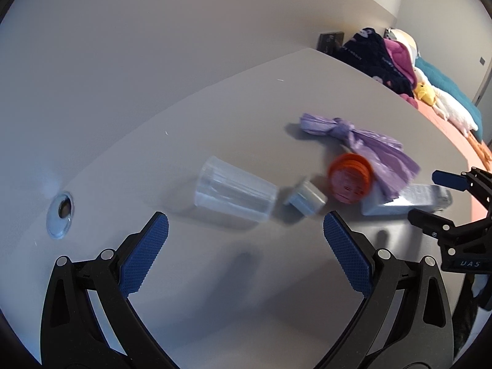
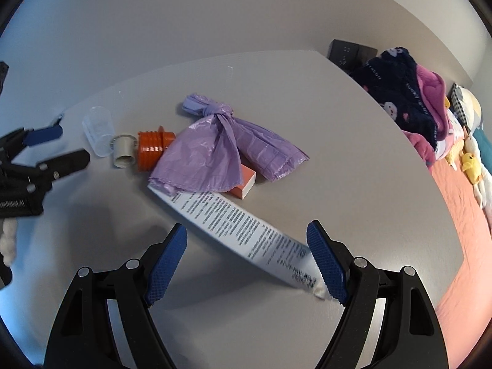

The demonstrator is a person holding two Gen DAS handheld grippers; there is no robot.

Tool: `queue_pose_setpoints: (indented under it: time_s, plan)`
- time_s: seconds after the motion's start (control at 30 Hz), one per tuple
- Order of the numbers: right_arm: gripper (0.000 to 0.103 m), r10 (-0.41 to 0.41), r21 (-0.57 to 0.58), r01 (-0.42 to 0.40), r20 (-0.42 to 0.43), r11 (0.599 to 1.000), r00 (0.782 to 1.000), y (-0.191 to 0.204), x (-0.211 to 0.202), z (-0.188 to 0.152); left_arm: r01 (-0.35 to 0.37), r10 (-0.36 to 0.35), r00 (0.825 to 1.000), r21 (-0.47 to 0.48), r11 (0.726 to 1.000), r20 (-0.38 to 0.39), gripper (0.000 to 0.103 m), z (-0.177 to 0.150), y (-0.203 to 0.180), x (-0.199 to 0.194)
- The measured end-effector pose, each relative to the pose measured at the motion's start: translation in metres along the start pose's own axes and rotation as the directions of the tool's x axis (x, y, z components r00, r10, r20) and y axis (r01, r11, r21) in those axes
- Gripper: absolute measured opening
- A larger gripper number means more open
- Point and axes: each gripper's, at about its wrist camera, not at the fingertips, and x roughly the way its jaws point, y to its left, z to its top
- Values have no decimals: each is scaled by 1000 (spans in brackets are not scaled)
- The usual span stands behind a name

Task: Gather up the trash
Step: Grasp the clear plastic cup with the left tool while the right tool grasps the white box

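A clear plastic cup point(image 1: 235, 192) lies on its side on the grey table point(image 1: 215, 117), just ahead of my open, empty left gripper point(image 1: 246, 224). Beside it lie a small grey roll point(image 1: 304, 198), an orange ribbed cap point(image 1: 350, 180) and a knotted purple bag point(image 1: 369, 147). In the right wrist view the bag point(image 2: 221, 150) partly covers an orange box point(image 2: 247, 183) and a long white printed carton point(image 2: 240, 224). My right gripper point(image 2: 247, 235) is open over the carton's near end. The cup point(image 2: 98, 130), roll point(image 2: 124, 150) and cap point(image 2: 153, 149) lie further left.
A round cable hole point(image 1: 61, 212) sits in the table at the left. Dark and pink clothes point(image 2: 409, 98) and plush toys point(image 2: 470, 160) lie on a bed beyond the table's right edge. A dark wall socket point(image 2: 350, 52) is behind the table. The left gripper shows in the right wrist view point(image 2: 58, 146).
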Motion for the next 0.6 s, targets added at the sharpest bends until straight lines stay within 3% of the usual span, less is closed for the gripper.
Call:
queue_pose_setpoints:
  time_s: [0.43, 0.6]
  plan:
    - [51, 41, -60, -44, -45, 997, 998, 9, 15, 6, -4, 5, 1000, 70, 998, -15, 97, 11, 12, 30]
    - [38, 73, -37, -75, -49, 997, 996, 11, 11, 4, 12, -10, 1000, 82, 997, -22, 87, 10, 16, 37]
